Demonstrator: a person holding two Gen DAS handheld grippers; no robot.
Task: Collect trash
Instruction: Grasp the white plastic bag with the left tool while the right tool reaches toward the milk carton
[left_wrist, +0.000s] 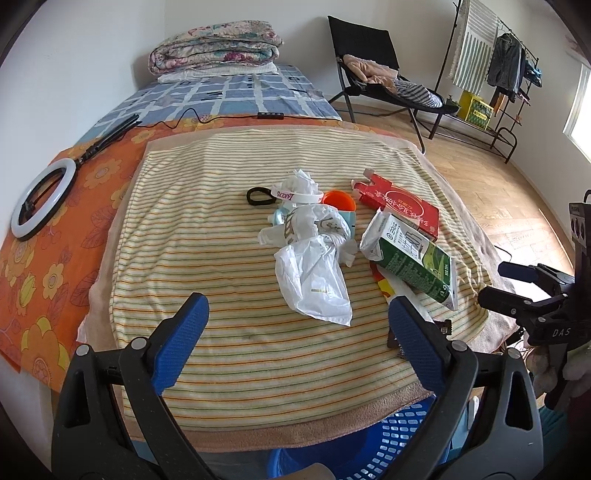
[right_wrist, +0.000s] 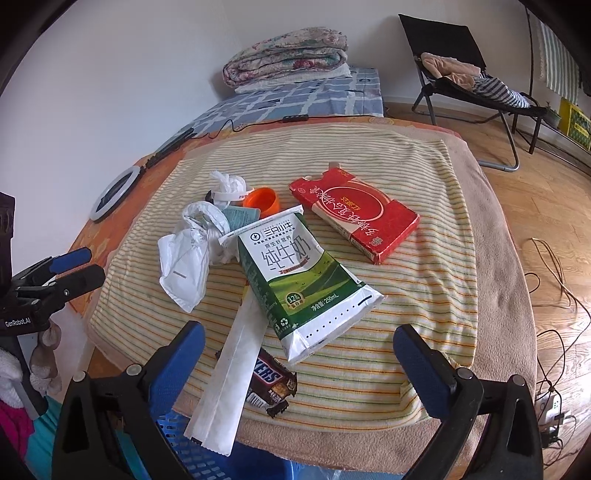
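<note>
1. The ring light (left_wrist: 42, 199) lies far left of the milk carton (right_wrist: 303, 280), on the orange cloth.
2. The left tool (left_wrist: 295, 332) is released, its jaws wide apart and holding nothing; it hovers over the striped towel (left_wrist: 221, 354), left of the carton.
3. The white bag (left_wrist: 314, 284) lies crumpled just left of the carton, with an orange cap (right_wrist: 262, 201) behind it.
4. The carton lies on its side in the middle of the towel, resting on a long white wrapper (right_wrist: 229, 384).
5. A candy wrapper (right_wrist: 273, 387) lies in front of the carton, partly under the white wrapper.
6. The red box (right_wrist: 362, 214) lies flat behind and right of the carton.
7. The right tool (right_wrist: 299, 354) is also released and empty, just in front of the carton.
8. A blue basket (left_wrist: 399, 439) stands below the towel edge, in front of the carton.
</note>
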